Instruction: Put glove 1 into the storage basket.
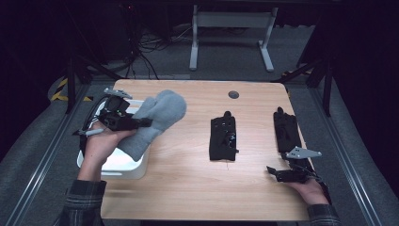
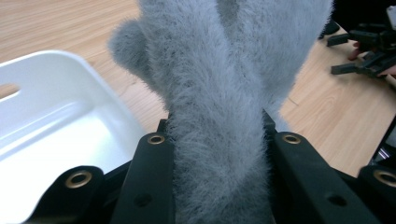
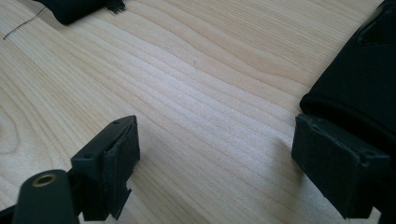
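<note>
Dark floor and a white desk frame lie behind the wooden table [image 1: 188,179] we work at. At the left of the high view, our left gripper [image 1: 141,123] pinches a fluffy grey mitten [image 1: 157,117], held above the right rim of the white bin [image 1: 120,165]; in the left gripper view the jaws press into its pile. At lower right, our right gripper [image 1: 275,173] rests with jaws spread, nothing between them, just beside a long black glove [image 1: 286,132]. Another black glove [image 1: 222,139] lies mid-table.
</note>
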